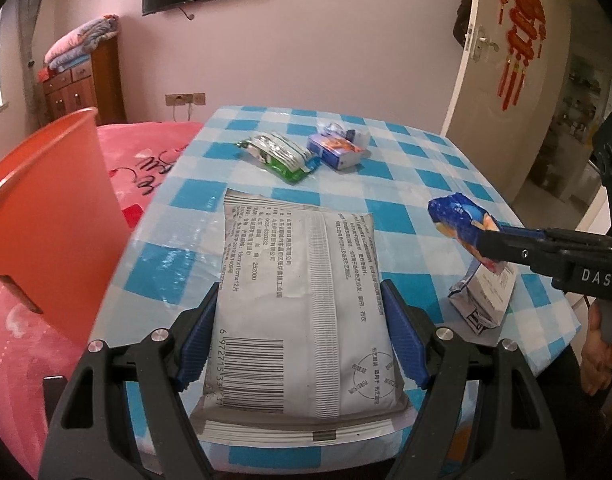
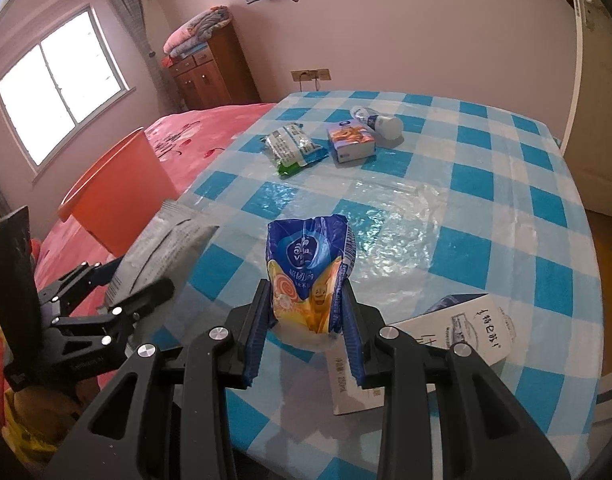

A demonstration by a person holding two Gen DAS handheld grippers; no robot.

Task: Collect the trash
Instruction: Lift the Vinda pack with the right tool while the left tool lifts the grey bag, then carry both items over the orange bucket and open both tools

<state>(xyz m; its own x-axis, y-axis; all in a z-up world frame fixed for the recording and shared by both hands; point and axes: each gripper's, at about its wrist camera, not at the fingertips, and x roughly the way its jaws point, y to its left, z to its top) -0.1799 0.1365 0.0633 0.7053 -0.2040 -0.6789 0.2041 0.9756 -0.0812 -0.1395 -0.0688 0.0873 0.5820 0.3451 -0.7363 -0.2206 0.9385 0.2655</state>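
My left gripper (image 1: pixel 302 312) is shut on a large grey wipes packet (image 1: pixel 302 304), held above the near left part of the checked table (image 1: pixel 426 152); it also shows in the right wrist view (image 2: pixel 162 252). My right gripper (image 2: pixel 306 300) is shut on a blue and yellow tissue pack (image 2: pixel 308 264), held above the table; the pack shows in the left wrist view (image 1: pixel 462 220). A flattened white milk carton (image 2: pixel 458 344) lies under it. A green wrapper (image 2: pixel 292 146), a small blue box (image 2: pixel 352 142) and a bottle (image 2: pixel 376 120) lie at the far side. The orange bin (image 1: pixel 50 216) stands left of the table.
A bed with a pink cover (image 2: pixel 194 132) is left of the table behind the bin. A wooden cabinet (image 2: pixel 210 76) stands at the far wall. A door (image 1: pixel 502 80) is at the right. A shiny plastic sheet covers the tablecloth.
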